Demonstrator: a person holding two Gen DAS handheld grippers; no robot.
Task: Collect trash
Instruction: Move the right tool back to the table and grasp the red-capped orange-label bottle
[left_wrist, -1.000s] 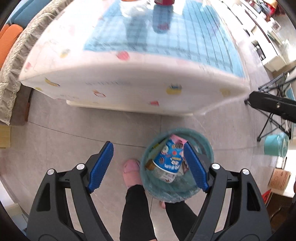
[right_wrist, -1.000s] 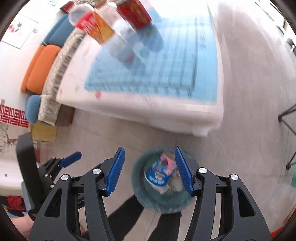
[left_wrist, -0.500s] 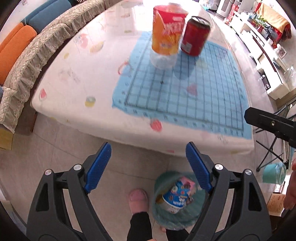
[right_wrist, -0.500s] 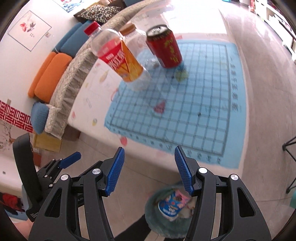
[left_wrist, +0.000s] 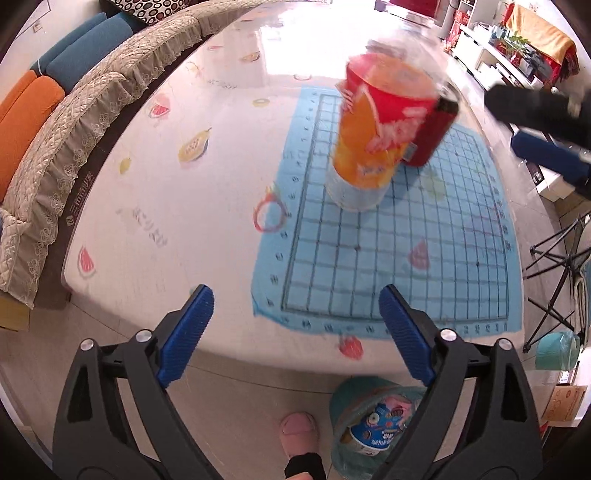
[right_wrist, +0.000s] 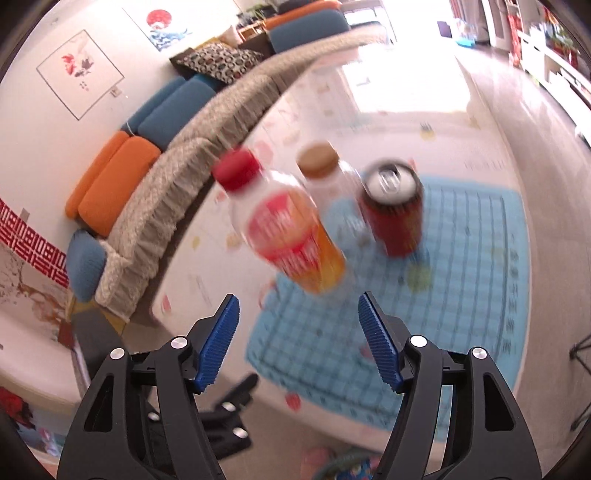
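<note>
An orange-and-red labelled plastic bottle (left_wrist: 376, 136) stands on the blue grid mat (left_wrist: 388, 266), with a dark red can (left_wrist: 432, 136) behind it. In the right wrist view the bottle (right_wrist: 291, 236) has a red cap, a clear bottle with a brown cap (right_wrist: 332, 192) stands behind it, and the can (right_wrist: 395, 210) is to the right. My left gripper (left_wrist: 295, 328) is open and empty over the table's near edge. My right gripper (right_wrist: 299, 336) is open and empty, short of the bottles. A teal trash bin (left_wrist: 373, 428) with wrappers sits on the floor below.
The white table (left_wrist: 166, 166) has fruit prints. A sofa (left_wrist: 74, 122) with orange and blue cushions runs along its left side. A folding stand (left_wrist: 554, 258) and a teal bucket (left_wrist: 557, 349) are to the right. My foot (left_wrist: 299, 432) is beside the bin.
Both grippers rose from over the bin and tilted up toward the table. The bottles and can now loom closer ahead. Both jaws stayed open.
</note>
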